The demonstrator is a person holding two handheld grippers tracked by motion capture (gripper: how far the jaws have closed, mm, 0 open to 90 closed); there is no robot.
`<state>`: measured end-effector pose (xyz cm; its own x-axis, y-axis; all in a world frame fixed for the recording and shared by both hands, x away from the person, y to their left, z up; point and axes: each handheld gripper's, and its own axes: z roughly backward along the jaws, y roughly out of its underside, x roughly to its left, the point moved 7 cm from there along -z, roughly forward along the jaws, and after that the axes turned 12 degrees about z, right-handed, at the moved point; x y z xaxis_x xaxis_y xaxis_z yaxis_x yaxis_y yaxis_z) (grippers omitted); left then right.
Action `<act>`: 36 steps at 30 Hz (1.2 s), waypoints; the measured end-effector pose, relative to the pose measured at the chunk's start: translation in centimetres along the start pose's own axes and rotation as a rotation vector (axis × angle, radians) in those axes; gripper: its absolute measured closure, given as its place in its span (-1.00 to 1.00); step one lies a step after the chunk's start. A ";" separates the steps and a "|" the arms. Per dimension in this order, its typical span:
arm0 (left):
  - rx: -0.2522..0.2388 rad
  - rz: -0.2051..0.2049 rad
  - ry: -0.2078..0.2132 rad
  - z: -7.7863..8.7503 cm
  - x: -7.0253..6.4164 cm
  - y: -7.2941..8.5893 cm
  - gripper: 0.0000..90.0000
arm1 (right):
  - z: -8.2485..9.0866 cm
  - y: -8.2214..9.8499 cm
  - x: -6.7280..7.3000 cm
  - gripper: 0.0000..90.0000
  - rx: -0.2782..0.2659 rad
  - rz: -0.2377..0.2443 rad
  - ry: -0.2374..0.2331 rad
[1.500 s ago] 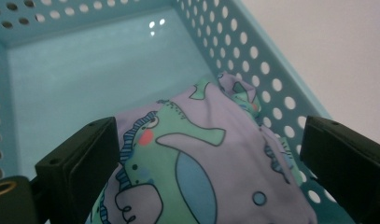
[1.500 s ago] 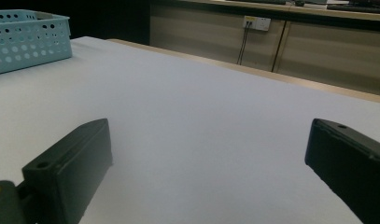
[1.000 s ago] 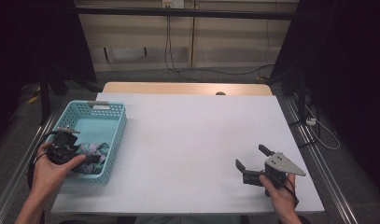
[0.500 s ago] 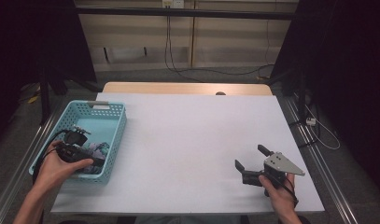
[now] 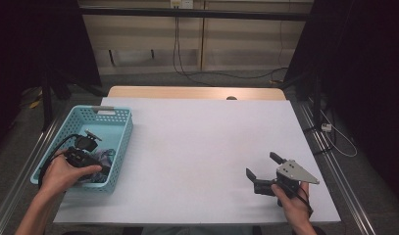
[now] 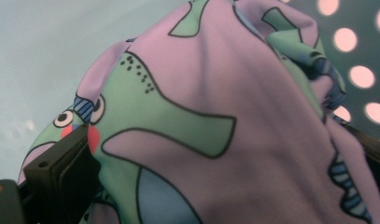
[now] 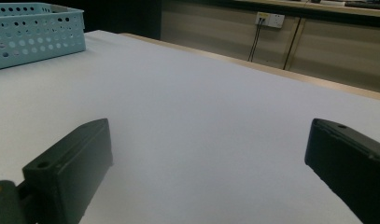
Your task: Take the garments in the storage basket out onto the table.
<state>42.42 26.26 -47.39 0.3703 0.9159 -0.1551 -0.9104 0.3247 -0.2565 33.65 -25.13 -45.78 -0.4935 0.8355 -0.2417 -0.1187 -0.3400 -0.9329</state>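
Observation:
A light blue perforated basket (image 5: 112, 110) stands at the table's left edge, with a bundle of cloth (image 5: 105, 155) in its near end. My left gripper (image 5: 96, 165) reaches down into that end. In the left gripper view its jaws stand wide apart on either side of a pink cloth (image 6: 253, 93) printed with green and blue cartoon shapes, so the left gripper (image 6: 222, 140) is open around the cloth. My right gripper (image 5: 261, 164) rests low over the table at the near right. It is open, with only bare table between the right gripper's (image 7: 211, 135) jaws.
The white table top (image 5: 207, 142) stretches between the two hands. A wooden strip (image 5: 197, 92) runs along its far edge, with cables and a wall socket (image 7: 268, 19) behind. The basket (image 7: 33, 32) shows far left in the right gripper view.
My left hand has moved the gripper from the basket's left rim down into its near end, onto the cloth. The right gripper has stayed where it was.

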 end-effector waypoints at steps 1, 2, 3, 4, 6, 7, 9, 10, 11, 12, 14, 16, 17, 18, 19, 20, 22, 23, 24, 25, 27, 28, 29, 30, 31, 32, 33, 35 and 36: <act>-0.007 0.018 0.008 -0.2 0.0 -0.1 -0.97 | 0.0 0.0 0.0 -1.00 0.001 0.000 -0.001; 0.003 0.003 0.001 -0.2 0.2 -0.1 -0.96 | 0.0 0.0 0.0 -1.00 0.001 -0.001 -0.001; 0.014 0.016 0.006 -0.4 0.1 -0.1 -0.96 | -0.1 0.0 0.0 -1.00 0.002 -0.001 -0.001; 0.019 0.015 0.001 -0.4 0.1 -0.1 -0.95 | -0.1 0.0 0.0 -1.00 0.002 -0.002 -0.002; 0.024 0.017 -0.010 -0.5 0.0 0.0 -0.91 | -0.1 0.0 0.0 -1.00 0.002 -0.001 -0.002; 0.028 0.013 -0.013 -0.5 0.1 0.0 -0.87 | -0.1 0.0 0.0 -1.00 0.003 -0.001 -0.002; 0.037 0.027 -0.012 -0.5 0.0 0.1 -0.80 | 0.0 0.0 0.0 -1.00 0.002 0.000 -0.002; 0.053 0.024 -0.012 -0.4 0.1 0.1 -0.77 | 0.0 0.0 0.0 -1.00 0.002 0.000 -0.002; 0.054 0.029 -0.016 -0.4 0.1 0.1 -0.72 | 0.0 0.0 0.0 -1.00 0.002 0.001 -0.003; 0.058 0.031 -0.024 -0.3 0.1 0.2 -0.64 | 0.0 0.0 0.0 -1.00 0.002 0.001 -0.003; 0.057 0.035 -0.038 -0.2 0.1 0.2 -0.50 | 0.0 0.0 0.0 -1.00 0.002 0.001 -0.003; 0.053 0.053 -0.046 0.0 0.0 0.3 -0.35 | 0.0 0.0 0.0 -1.00 0.003 0.000 -0.003; 0.054 0.048 -0.050 0.1 0.0 0.3 -0.30 | 0.0 0.1 0.0 -1.00 0.003 0.000 -0.003; 0.043 0.050 -0.050 0.3 0.0 0.3 -0.24 | 0.0 0.1 0.0 -1.00 0.003 -0.001 -0.003; 0.039 0.048 -0.045 0.4 0.1 0.4 -0.18 | 0.0 0.0 0.0 -1.00 0.002 0.001 -0.004; 0.022 0.054 -0.041 0.7 0.2 0.4 -0.12 | 0.0 0.0 0.0 -1.00 0.003 0.001 -0.004; -0.008 0.073 -0.020 1.0 0.4 0.6 -0.01 | 0.0 0.0 0.0 -1.00 0.002 0.001 -0.003; -0.022 0.078 -0.015 1.1 0.5 0.6 0.04 | 0.0 0.0 0.0 -1.00 0.002 -0.001 0.000; -0.033 0.084 -0.007 1.3 0.6 0.7 0.06 | 0.0 0.0 -0.1 -1.00 0.002 -0.003 0.001; -0.049 0.094 0.003 1.4 0.7 0.7 0.06 | 0.0 0.0 -0.1 -1.00 0.002 -0.003 0.000; -0.072 0.109 0.010 1.4 0.8 0.8 0.07 | 0.0 0.0 -0.1 -1.00 0.002 -0.003 0.003; -0.092 0.109 0.012 1.6 0.9 0.8 0.07 | 0.0 0.0 -0.1 -1.00 0.003 -0.004 0.002; -0.100 0.107 0.012 1.6 0.9 0.9 0.08 | -0.1 0.0 0.0 -1.00 0.004 -0.003 0.000; -0.123 0.112 0.021 1.7 0.8 0.9 0.09 | -0.1 0.0 0.0 -1.00 0.004 -0.003 0.001; -0.129 0.106 0.021 1.8 0.9 0.9 0.09 | -0.1 0.0 0.0 -1.00 0.006 -0.003 0.000; -0.150 0.112 0.024 2.0 0.9 0.9 0.10 | -0.1 0.0 0.0 -1.00 0.006 -0.001 0.000; -0.165 0.119 0.025 2.1 1.0 0.9 0.10 | -0.1 0.0 0.0 -1.00 0.007 -0.001 -0.001; -0.193 0.137 0.034 2.4 1.2 0.9 0.12 | -0.1 0.0 0.0 -1.00 0.006 -0.003 -0.001; -0.217 0.157 0.041 2.5 1.3 0.9 0.13 | -0.1 0.0 0.0 -1.00 0.005 -0.005 0.000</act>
<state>41.64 28.38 -45.44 0.2393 0.9391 -0.2467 -0.8980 0.1175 -0.4240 33.71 -25.14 -45.82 -0.4930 0.8370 -0.2375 -0.1254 -0.3385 -0.9326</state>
